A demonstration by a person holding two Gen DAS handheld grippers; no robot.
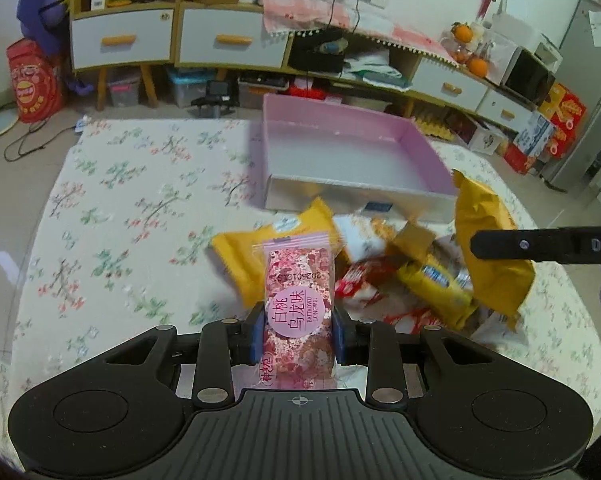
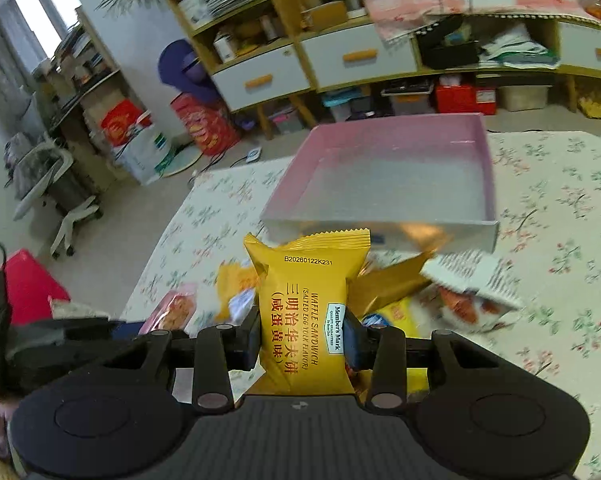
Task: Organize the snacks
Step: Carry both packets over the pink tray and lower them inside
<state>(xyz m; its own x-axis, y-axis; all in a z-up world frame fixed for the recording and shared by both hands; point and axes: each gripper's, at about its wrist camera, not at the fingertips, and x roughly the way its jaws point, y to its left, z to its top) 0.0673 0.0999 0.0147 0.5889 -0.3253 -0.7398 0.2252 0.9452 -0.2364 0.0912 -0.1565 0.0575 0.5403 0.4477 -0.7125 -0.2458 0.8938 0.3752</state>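
Pinching a pink pack point(image 1: 299, 304), the left gripper point(image 1: 298, 334) hung above the pile point(image 1: 400, 276); the right gripper point(image 2: 304, 338) clamped a yellow pack point(image 2: 306, 308). Both should clear the box point(image 1: 360, 192) wall, releasing low inside

The left gripper point(image 1: 298, 334) points down at a slant toward the pink box point(image 1: 352, 160), its jaws pressed on both sides of a pink snack packet point(image 1: 298, 304) that stands upright between them. The right gripper point(image 2: 304, 340) tilts the same way toward that box, jaws clamped on a yellow wafer packet point(image 2: 306, 304), also upright.
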